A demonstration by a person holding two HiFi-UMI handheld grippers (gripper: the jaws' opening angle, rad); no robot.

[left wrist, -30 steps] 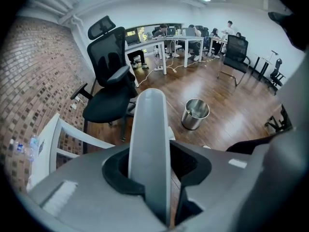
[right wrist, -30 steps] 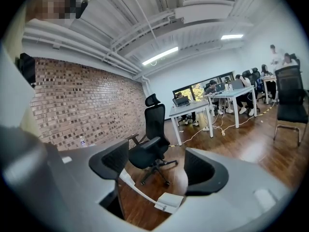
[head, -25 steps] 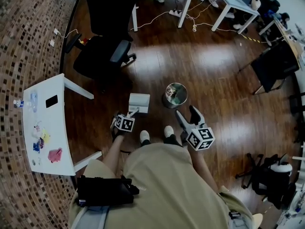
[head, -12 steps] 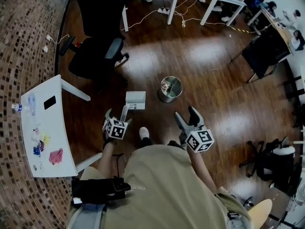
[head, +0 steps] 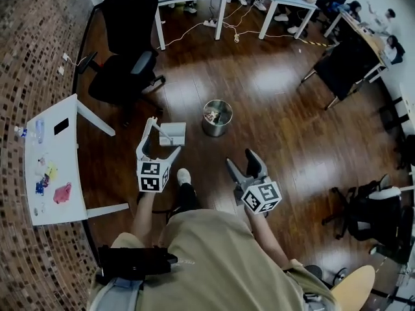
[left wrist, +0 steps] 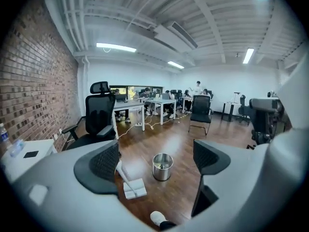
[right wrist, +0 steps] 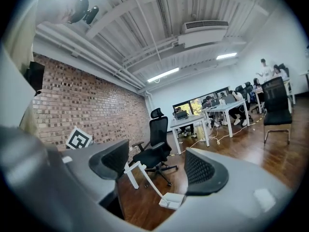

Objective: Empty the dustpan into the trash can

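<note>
Nearest the camera, the left gripper (head: 163, 141) hangs wide and empty, its jaws just eased slightly inward. The right gripper (head: 240, 159) gapes narrower, also empty. Beyond, the white dustpan (head: 174, 133) rests on the wooden floor (head: 272, 109) near the trash can (head: 216, 117), which apparently holds litter.

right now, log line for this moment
dustpan on floor beside trash can | left gripper open, empty, jaws just widened then eased in | right gripper open, empty

Bright, sharp, w/ fisheye edges
</note>
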